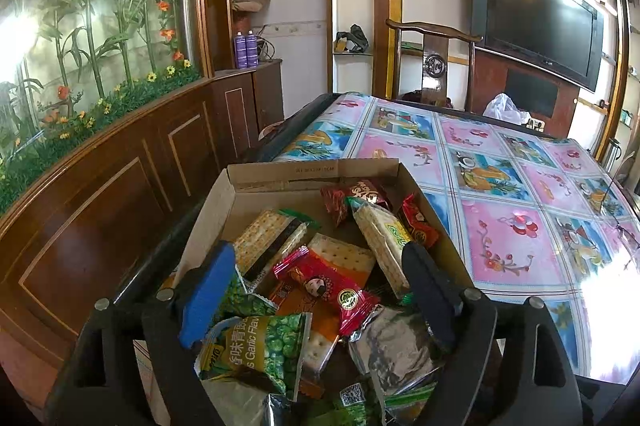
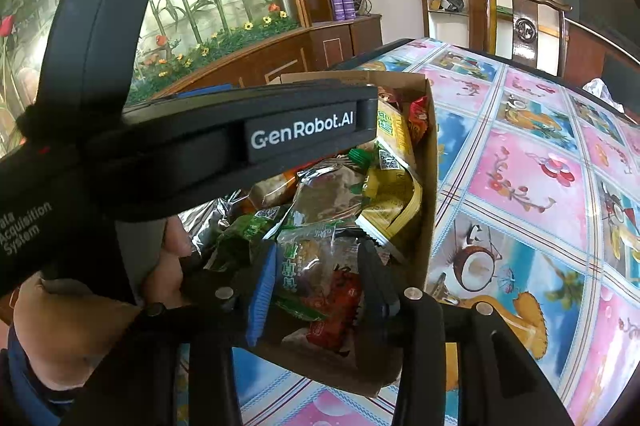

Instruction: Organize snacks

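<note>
A cardboard box (image 1: pixel 316 172) full of snack packets stands on the table's left side. My left gripper (image 1: pixel 320 258) is open above it, its fingers either side of a red candy packet (image 1: pixel 326 288); green pea packets (image 1: pixel 260 346) and cracker packs (image 1: pixel 268 238) lie around. In the right wrist view, my right gripper (image 2: pixel 320 254) is shut on a clear green-and-red snack packet (image 2: pixel 320 278) over the near end of the box (image 2: pixel 430 186). The left gripper's body (image 2: pixel 240 142) crosses that view above the snacks.
The table carries a flowered pink-and-blue cloth (image 1: pixel 508 186). A wooden chair (image 1: pixel 434 54) and a wall television (image 1: pixel 540 18) stand behind it. A wooden cabinet with a flower mural (image 1: pixel 100 26) runs along the left. A white plastic bag (image 1: pixel 504 108) lies at the far edge.
</note>
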`<state>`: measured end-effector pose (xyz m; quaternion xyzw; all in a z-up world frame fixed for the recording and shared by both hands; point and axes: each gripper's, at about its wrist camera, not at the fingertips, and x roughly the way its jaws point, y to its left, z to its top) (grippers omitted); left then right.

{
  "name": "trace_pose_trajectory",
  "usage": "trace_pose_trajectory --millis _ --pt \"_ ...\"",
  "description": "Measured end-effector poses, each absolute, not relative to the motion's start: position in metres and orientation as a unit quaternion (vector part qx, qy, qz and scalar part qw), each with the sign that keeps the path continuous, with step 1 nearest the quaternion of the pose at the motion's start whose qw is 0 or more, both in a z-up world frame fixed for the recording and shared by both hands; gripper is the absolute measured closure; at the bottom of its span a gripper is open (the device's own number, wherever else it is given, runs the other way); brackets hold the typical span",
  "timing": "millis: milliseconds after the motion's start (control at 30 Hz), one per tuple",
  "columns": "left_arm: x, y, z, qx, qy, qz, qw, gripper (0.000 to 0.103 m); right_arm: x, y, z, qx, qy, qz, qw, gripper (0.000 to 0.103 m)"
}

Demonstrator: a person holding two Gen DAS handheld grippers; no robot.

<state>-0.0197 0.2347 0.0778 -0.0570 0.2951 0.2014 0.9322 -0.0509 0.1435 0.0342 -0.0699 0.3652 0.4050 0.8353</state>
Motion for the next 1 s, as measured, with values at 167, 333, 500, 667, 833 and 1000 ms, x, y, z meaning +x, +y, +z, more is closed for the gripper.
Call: trace_pose_trajectory --millis 167,333,500,667,833,1000 --pt "-0.02 0.234 0.077 -0.056 0.294 0.202 0.933 0.011 -0.051 0.142 0.034 -0.071 0.363 0.408 0.834 0.056" --pt "-0.019 0.235 0.08 -0.055 0.293 0.203 0.933 0.01 -0.048 0.131 0.038 -0.056 0.359 0.413 0.835 0.047" --pt "-0.017 0.235 0.089 -0.047 0.286 0.209 0.934 0.009 -0.047 0.125 0.043 -0.046 0.352 0.411 0.84 0.034" --pt "-0.017 0.235 0.09 -0.047 0.275 0.213 0.936 0.003 -0.047 0.121 0.047 -0.041 0.345 0.408 0.844 0.03" --pt "-0.02 0.241 0.087 -0.068 0.272 0.21 0.937 0.002 -0.045 0.105 0.054 -0.029 0.332 0.395 0.856 0.015" --pt "-0.026 0.24 0.089 -0.068 0.272 0.214 0.936 0.0 -0.037 0.088 0.06 -0.006 0.331 0.377 0.865 0.01"
